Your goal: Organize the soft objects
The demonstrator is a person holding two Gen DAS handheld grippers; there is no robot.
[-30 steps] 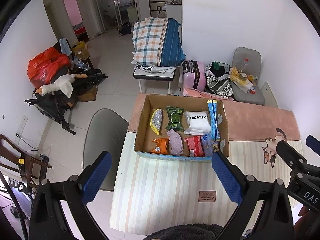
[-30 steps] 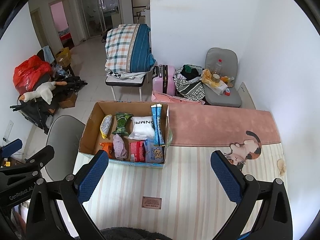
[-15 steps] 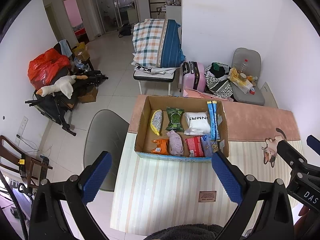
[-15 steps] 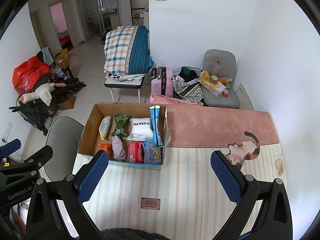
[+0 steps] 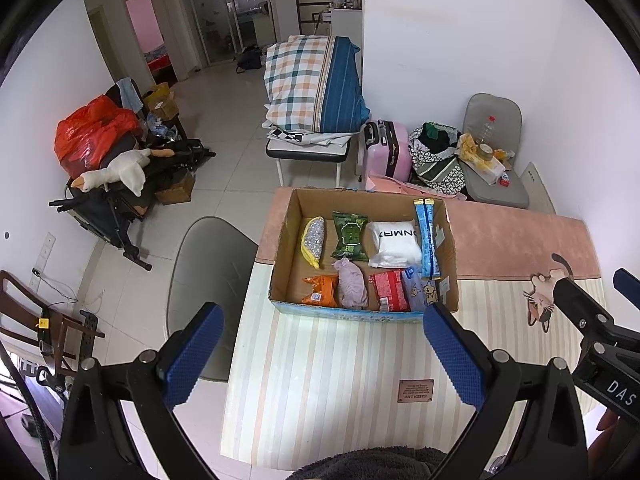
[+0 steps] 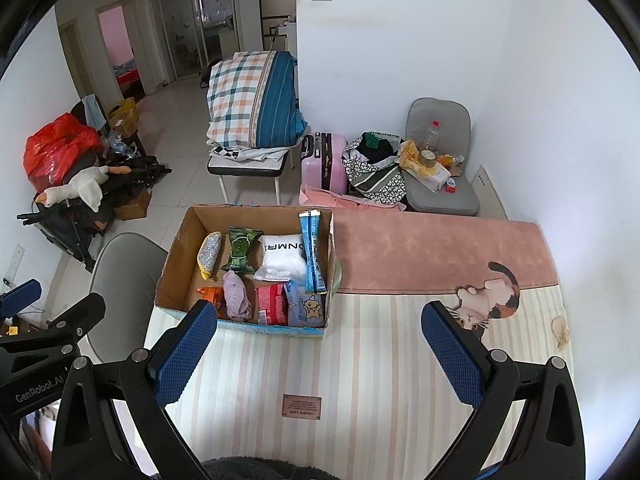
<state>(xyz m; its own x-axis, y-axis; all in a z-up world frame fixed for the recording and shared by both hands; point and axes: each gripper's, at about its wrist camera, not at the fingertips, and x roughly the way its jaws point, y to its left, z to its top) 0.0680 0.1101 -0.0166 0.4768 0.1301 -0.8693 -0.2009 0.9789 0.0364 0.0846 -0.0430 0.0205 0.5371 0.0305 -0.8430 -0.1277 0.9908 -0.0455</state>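
Both hand-held grippers, the left gripper [image 5: 322,354] and the right gripper [image 6: 320,350], are hovering wide open and empty over the striped table mat [image 6: 360,360]. Soft packets are lying in two rows inside the cardboard box [image 5: 448,240] at the table's far left, suggesting the sorting is nearing completion.

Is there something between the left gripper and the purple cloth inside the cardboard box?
Only the near wall of the cardboard box. The left gripper is open over bare striped mat, and the purple cloth lies behind that wall, between the orange packet and red packet. From above, nothing covers it.
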